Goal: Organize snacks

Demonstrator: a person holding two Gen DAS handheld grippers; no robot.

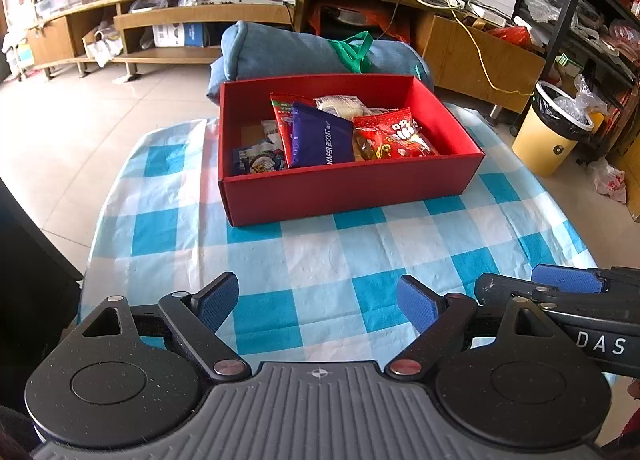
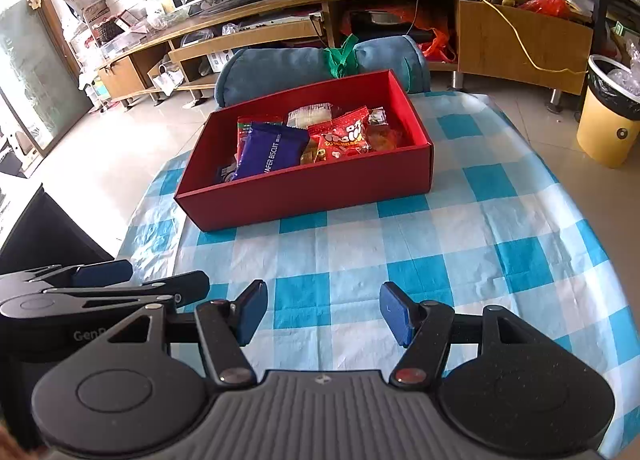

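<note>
A red cardboard box (image 1: 344,192) stands on the far half of the checked tablecloth (image 1: 320,260); it also shows in the right wrist view (image 2: 312,196). It holds several snack packs: a purple wafer biscuit pack (image 1: 320,136) (image 2: 270,150), a red candy bag (image 1: 390,134) (image 2: 346,134), a white wrapped pack (image 1: 342,105) and small packs at the left (image 1: 258,156). My left gripper (image 1: 318,302) is open and empty above the near cloth. My right gripper (image 2: 324,310) is open and empty beside it, also visible in the left wrist view (image 1: 560,284).
A blue cushion (image 1: 288,48) with a green bag lies behind the box. A yellow bin (image 1: 554,132) stands on the floor to the right. A wooden TV stand (image 1: 200,12) runs along the back. A dark object (image 2: 36,228) sits at the table's left.
</note>
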